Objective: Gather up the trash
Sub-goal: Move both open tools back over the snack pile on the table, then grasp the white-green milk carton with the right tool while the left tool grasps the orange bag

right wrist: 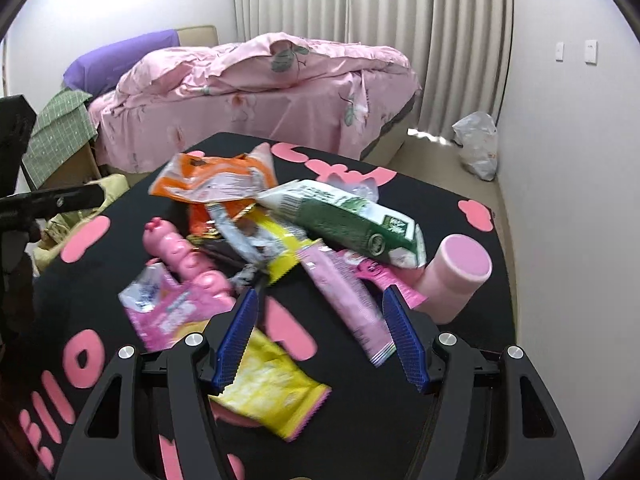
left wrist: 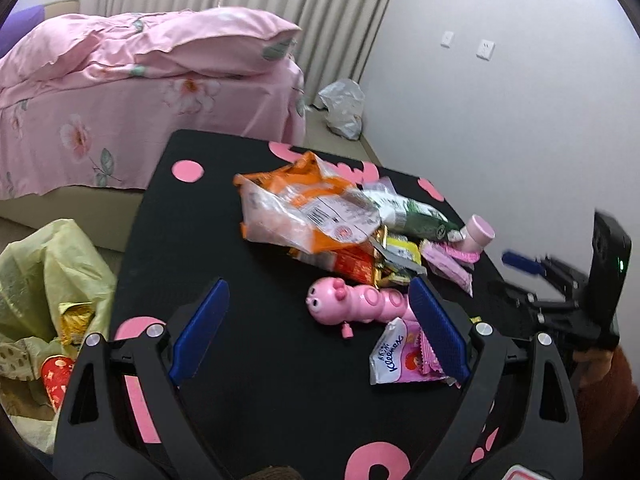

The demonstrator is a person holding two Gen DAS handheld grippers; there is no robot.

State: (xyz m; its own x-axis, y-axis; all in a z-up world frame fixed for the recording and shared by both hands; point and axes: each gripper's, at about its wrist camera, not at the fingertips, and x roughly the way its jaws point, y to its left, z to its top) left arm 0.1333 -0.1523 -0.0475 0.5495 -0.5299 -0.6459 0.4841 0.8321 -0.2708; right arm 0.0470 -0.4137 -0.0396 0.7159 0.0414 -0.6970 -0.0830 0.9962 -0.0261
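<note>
A heap of wrappers lies on the black table (left wrist: pixel 200 224): an orange snack bag (left wrist: pixel 304 208) (right wrist: pixel 212 176), a green-white packet (left wrist: pixel 408 212) (right wrist: pixel 352 220), a long pink wrapper (right wrist: pixel 344 300), a yellow wrapper (right wrist: pixel 272 384) and a Kleenex pack (left wrist: pixel 396 356). My left gripper (left wrist: pixel 320 320) hangs open over bare table, with a pink pig toy (left wrist: pixel 352 300) by its right finger. My right gripper (right wrist: pixel 320 320) is open above the long pink wrapper and grips nothing. A yellow-green trash bag (left wrist: pixel 52 280) holding wrappers sits left of the table.
A pink cup (right wrist: pixel 456 272) lies on its side at the table's right. A pink bed (right wrist: pixel 260 92) stands behind, and a white plastic bag (right wrist: pixel 478 148) rests on the floor by the wall. The right gripper's body (left wrist: pixel 568 292) shows at the left view's right edge.
</note>
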